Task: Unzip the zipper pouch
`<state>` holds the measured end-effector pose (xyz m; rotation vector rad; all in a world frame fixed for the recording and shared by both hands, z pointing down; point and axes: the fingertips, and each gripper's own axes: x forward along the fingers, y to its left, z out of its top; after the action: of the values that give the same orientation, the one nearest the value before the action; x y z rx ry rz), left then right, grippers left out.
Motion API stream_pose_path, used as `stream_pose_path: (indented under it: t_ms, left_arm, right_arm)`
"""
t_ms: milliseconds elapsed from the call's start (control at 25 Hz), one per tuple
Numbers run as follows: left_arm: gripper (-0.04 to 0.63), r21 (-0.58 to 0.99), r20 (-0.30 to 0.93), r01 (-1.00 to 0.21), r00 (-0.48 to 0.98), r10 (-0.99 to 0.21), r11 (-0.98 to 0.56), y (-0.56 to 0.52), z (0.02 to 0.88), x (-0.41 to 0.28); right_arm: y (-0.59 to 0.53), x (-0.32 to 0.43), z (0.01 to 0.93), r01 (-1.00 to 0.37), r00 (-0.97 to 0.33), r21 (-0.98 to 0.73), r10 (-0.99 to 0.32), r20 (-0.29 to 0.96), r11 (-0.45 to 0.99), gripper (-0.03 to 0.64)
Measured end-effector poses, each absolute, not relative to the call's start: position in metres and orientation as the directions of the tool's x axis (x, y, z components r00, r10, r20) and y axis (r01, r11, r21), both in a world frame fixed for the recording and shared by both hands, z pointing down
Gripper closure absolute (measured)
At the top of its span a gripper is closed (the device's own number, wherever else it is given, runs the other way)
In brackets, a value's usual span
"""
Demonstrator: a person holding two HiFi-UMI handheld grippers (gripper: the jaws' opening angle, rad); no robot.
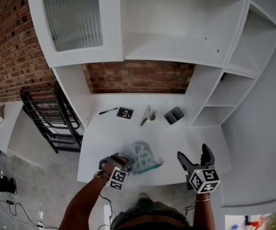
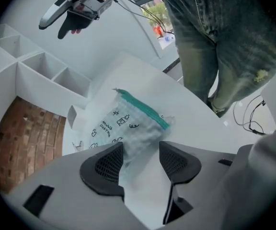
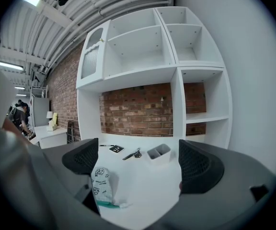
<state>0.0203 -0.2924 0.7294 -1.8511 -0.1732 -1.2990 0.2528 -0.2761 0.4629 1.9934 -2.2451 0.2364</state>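
Note:
The zipper pouch (image 1: pixel 142 157) is pale, printed with small drawings, and has a teal zipper (image 1: pixel 150 166) along one edge. It lies flat near the white desk's front edge (image 1: pixel 128 181). My left gripper (image 1: pixel 122 162) is low at the pouch's left end. In the left gripper view the pouch (image 2: pixel 128 126) reaches in between the jaws of the left gripper (image 2: pixel 140 152), with a gap still showing by the right pad. My right gripper (image 1: pixel 194 156) hangs open above the desk's front right, with the pouch (image 3: pixel 101 182) below and to the left of its jaws.
At the back of the desk lie a black pen (image 1: pixel 108 111), a black marker card (image 1: pixel 125 112), a small metal tool (image 1: pixel 147 116) and a grey two-slot holder (image 1: pixel 174 115). White shelves (image 1: pixel 176 42) rise behind. A black metal rack (image 1: pixel 51 119) stands to the left.

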Motion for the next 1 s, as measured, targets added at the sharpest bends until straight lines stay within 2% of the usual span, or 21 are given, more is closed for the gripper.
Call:
stream_pose_path:
  t_ms: [360,480,600,760,1000]
  left_arm:
    - [0.454,-0.548,0.829,0.559,0.466,-0.311,-0.622,-0.29,0.738,0.034]
    - [0.555,-0.545,0.817,0.494,0.494,-0.298,-0.678,-0.289,0.737,0.037]
    - [0.577,-0.529,0.809,0.419,0.512,-0.289,-0.738,-0.291,0.732,0.038]
    - [0.581,-0.479,0.782,0.262,0.56,-0.272,-0.838,-0.296,0.716,0.042]
    - [0.584,-0.266,0.692,-0.117,0.668,-0.274,-0.957,-0.309,0.671,0.047]
  right_arm:
    - [-0.282,0.255,0.466,-0.993,-0.12,-0.025,-0.97,0.213,0.117,0.097]
    - [-0.285,0.254,0.468,-0.992,-0.127,-0.023,-0.968,0.217,0.125,0.097]
    - [-0.288,0.253,0.471,-0.991,-0.133,-0.022,-0.966,0.223,0.131,0.098]
    - [-0.29,0.251,0.475,-0.99,-0.14,-0.028,-0.963,0.228,0.137,0.098]
    - [-0.293,0.247,0.475,-0.987,-0.163,-0.039,-0.961,0.222,0.158,0.103]
